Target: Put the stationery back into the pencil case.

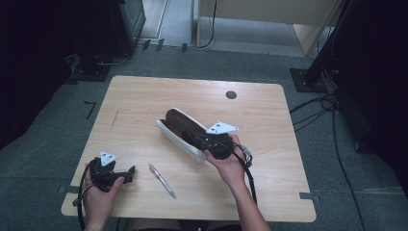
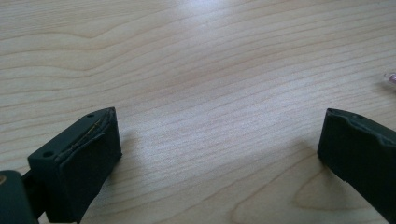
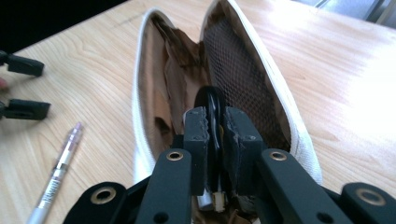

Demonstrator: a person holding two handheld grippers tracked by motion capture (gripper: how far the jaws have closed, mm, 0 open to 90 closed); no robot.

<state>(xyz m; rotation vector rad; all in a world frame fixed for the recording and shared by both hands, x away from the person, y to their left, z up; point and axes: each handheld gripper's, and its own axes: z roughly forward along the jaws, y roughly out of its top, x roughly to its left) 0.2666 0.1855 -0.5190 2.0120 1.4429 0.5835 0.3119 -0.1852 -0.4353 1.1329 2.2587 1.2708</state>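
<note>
Right gripper [image 3: 215, 128] clamps black object [image 3: 211, 107] in pencil case [image 1: 180, 132] | left gripper [image 1: 130, 173] apart (low, level)

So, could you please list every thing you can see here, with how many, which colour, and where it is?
pencil case: one, white outside, brown inside, open, middle of the table.
black thing: one, black, flat, between the right gripper's jaws, over the open case; what it is I cannot tell.
pen: one, silver with a clear pinkish end, on the table between the two grippers.
table: one, light wood, with a dark round cap near its far edge.
left gripper: one, black, jaws open, held low at the table's near left corner.
right gripper: one, black, jaws shut on the black thing.
</note>
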